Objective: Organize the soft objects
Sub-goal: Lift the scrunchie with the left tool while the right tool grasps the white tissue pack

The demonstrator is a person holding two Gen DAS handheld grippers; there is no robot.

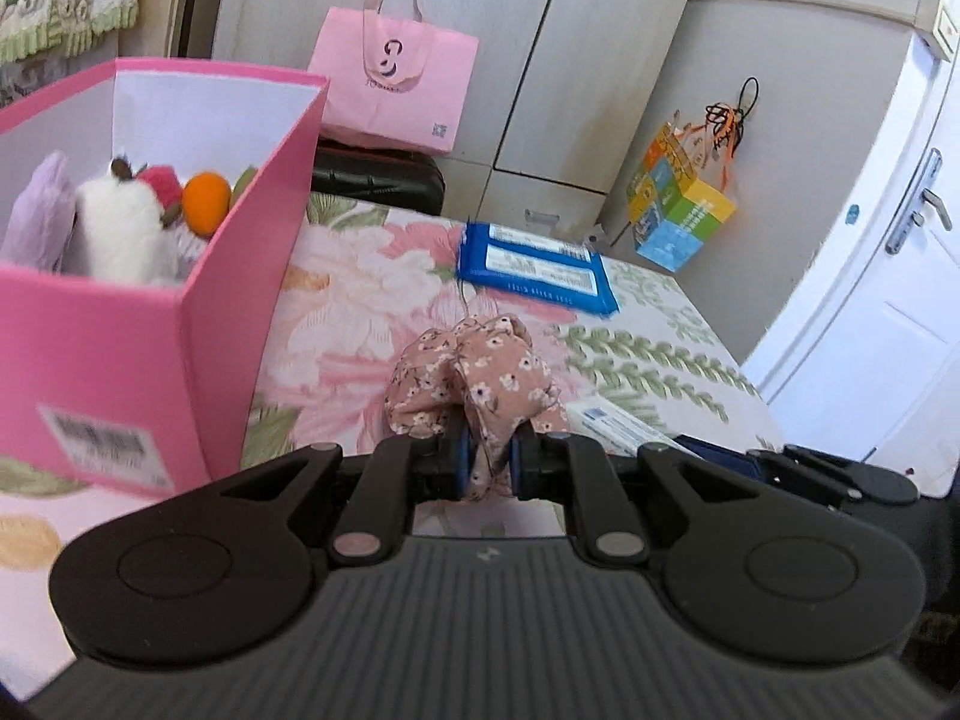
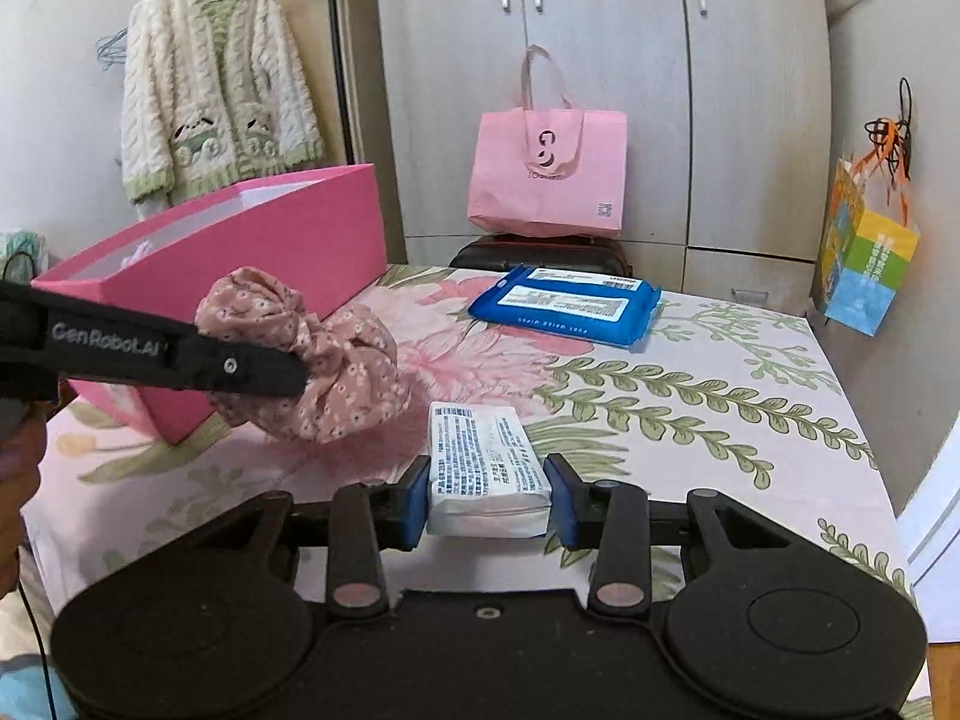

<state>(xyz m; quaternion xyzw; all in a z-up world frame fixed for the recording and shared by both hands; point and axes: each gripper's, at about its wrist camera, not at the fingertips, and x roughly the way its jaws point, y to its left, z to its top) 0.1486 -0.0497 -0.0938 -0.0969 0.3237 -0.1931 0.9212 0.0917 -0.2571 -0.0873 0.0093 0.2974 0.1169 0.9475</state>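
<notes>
My left gripper (image 1: 489,468) is shut on a pink floral scrunchie (image 1: 474,381) and holds it above the flowered bed sheet, right of the pink box (image 1: 120,354). The box holds plush toys (image 1: 120,228) and an orange ball (image 1: 206,202). In the right wrist view the left gripper (image 2: 303,375) holds the scrunchie (image 2: 336,360) in front of the box (image 2: 270,252). My right gripper (image 2: 489,501) has its blue pads on either side of a white tissue pack (image 2: 486,468) lying on the bed; the pads touch its sides.
A blue wet-wipes pack (image 2: 567,303) lies further back on the bed (image 2: 720,420). A pink tote bag (image 2: 549,180) sits on a dark suitcase (image 2: 540,255) by the wardrobe. A colourful gift bag (image 2: 864,264) hangs at right. A cardigan (image 2: 216,84) hangs at left.
</notes>
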